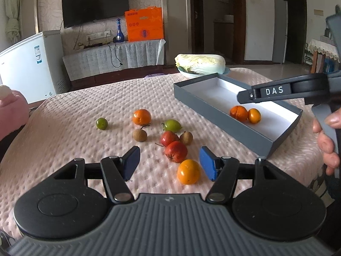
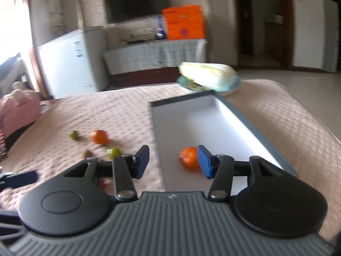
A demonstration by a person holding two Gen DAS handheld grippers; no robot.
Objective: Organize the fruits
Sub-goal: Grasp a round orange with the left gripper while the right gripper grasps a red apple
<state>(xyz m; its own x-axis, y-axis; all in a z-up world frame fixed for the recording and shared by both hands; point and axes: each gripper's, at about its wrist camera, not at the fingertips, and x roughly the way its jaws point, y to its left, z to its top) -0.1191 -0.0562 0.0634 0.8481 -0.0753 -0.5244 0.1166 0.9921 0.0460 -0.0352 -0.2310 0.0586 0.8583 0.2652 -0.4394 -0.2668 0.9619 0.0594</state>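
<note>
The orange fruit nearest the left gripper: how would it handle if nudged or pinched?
The orange fruit looks round and glossy, so it would probably roll if nudged, though the dimpled tablecloth may slow it. It seems small and firm, likely light. The open left gripper could slip on its smooth skin.

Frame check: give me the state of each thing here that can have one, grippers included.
Left gripper: open, holding nothing.
Right gripper: open, holding nothing, above the box.
Box: lid off, two orange fruits inside.
Loose fruits: nine on the tablecloth, outside the box.
Cabbage: whole, lying in a bowl.
TV: screen dark.
</note>
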